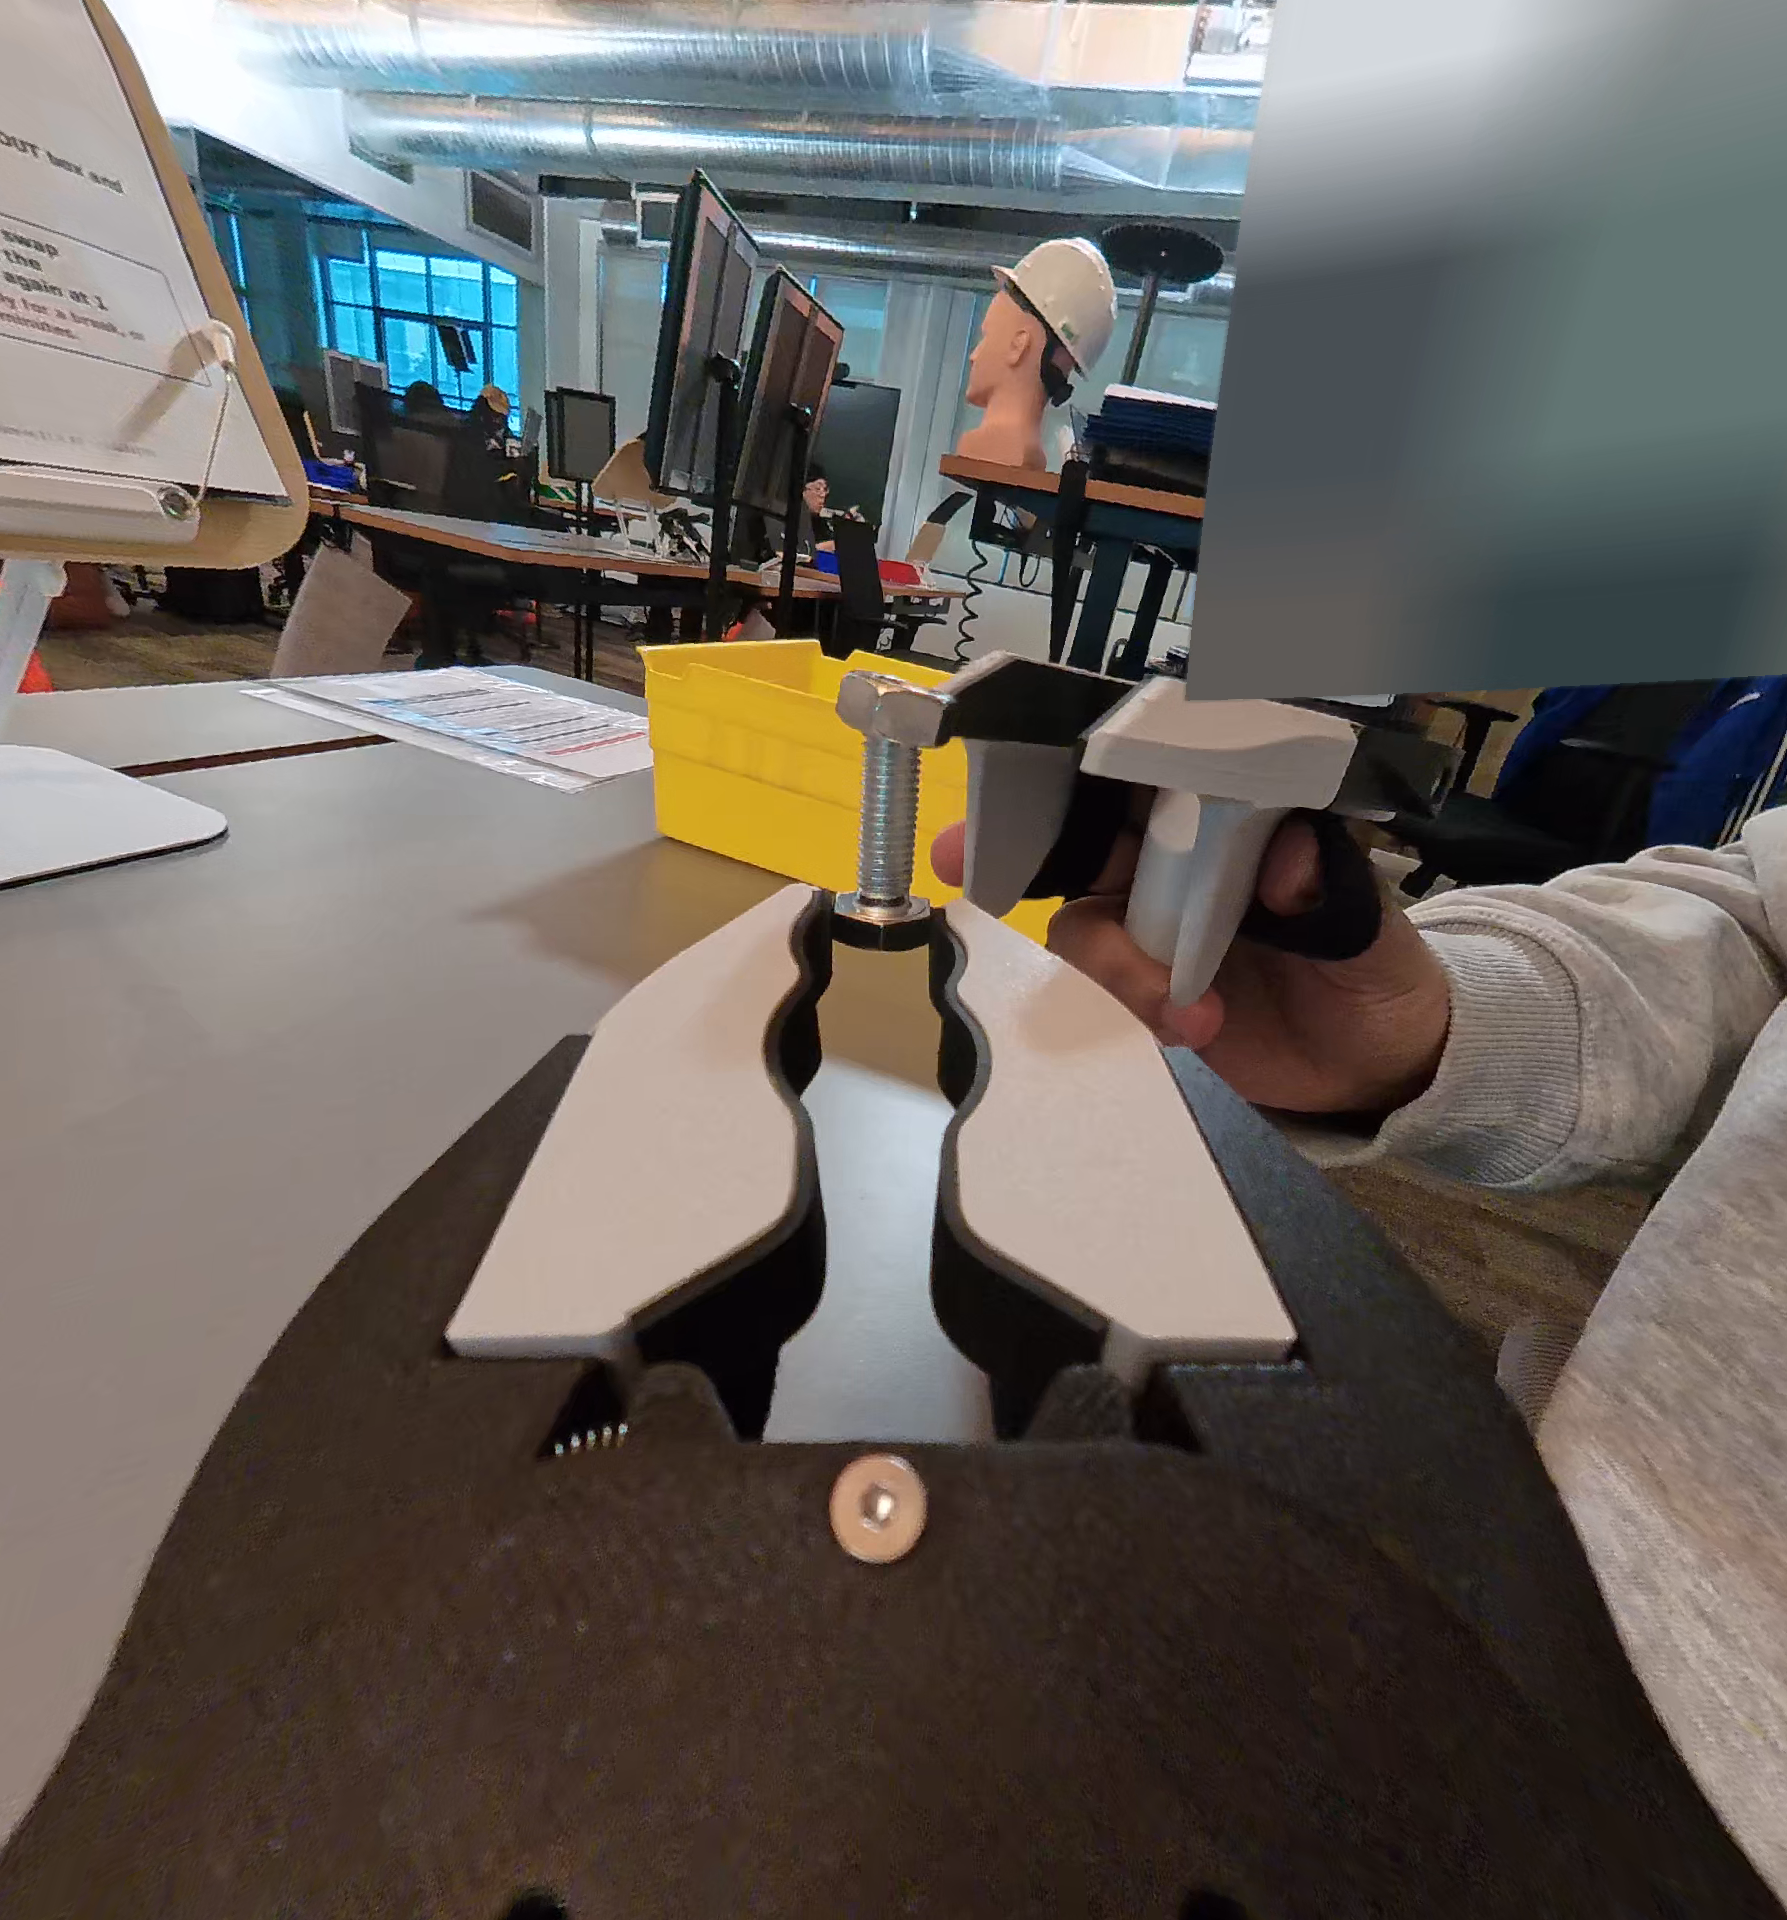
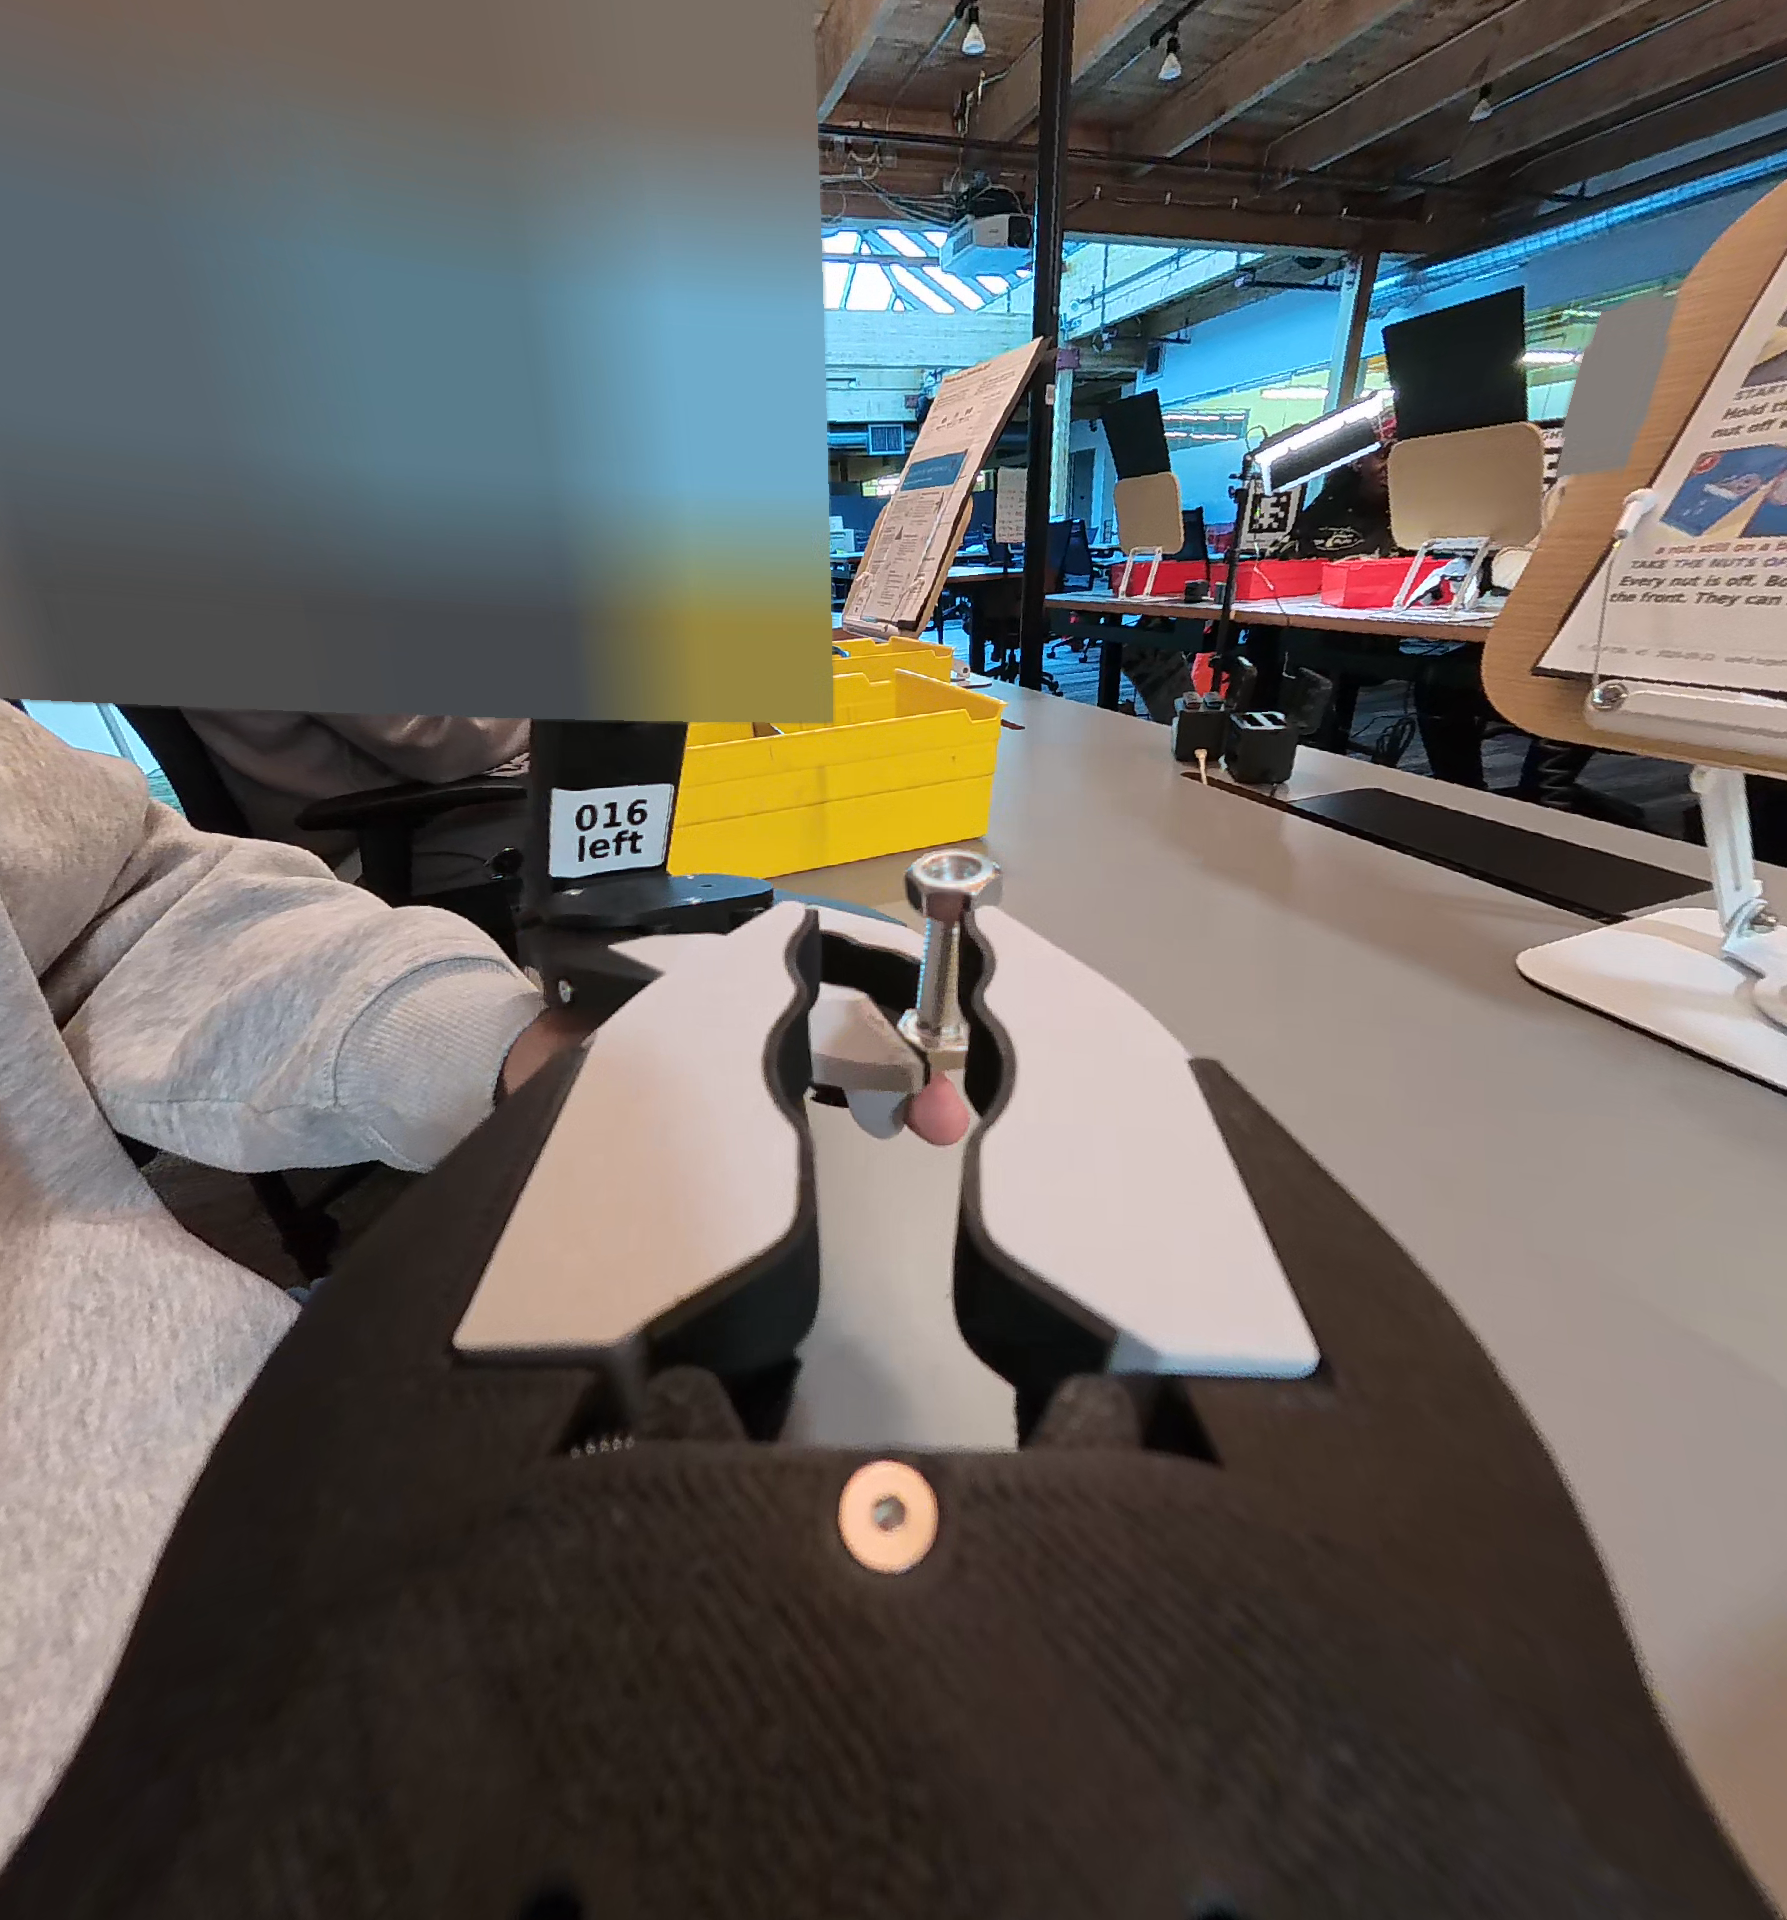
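- Your left gripper [image 1: 878,914] is closed at its tips on a dark hexagonal nut [image 1: 878,930] threaded on the low end of the bolt.
- The silver threaded steel bolt [image 1: 884,821] stands upright above the grey tabletop [image 1: 297,987], long axis vertical, hex head up.
- Your right gripper [image 2: 899,925], held in your hand [image 1: 1284,997], comes in level from the right; its black tips pinch the head, jaws nearly closed.
- An open yellow plastic bin [image 1: 743,748] sits just behind the bolt.
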The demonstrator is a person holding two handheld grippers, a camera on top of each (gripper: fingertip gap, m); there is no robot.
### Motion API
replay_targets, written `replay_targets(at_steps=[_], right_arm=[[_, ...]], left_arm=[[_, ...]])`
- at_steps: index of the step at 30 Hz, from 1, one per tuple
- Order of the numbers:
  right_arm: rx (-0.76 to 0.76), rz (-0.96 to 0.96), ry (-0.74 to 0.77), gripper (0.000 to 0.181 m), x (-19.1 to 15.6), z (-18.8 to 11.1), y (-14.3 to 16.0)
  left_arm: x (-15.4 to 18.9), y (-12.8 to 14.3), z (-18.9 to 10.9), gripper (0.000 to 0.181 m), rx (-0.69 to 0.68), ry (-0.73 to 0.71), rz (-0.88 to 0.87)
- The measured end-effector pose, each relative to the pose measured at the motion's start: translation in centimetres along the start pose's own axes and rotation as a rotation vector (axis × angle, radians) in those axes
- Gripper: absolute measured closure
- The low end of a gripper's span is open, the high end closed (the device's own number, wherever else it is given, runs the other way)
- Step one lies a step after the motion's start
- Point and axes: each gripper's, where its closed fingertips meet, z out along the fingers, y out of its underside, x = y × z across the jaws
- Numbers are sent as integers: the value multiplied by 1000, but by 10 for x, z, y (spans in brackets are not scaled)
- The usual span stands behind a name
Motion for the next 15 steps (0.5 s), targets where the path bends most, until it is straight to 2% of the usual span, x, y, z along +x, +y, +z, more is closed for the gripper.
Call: replay_targets(at_steps=[15], right_arm=[[7,-33,20,154,2,0,-1]], left_arm=[[14,3,3,162,-26,52,67]])
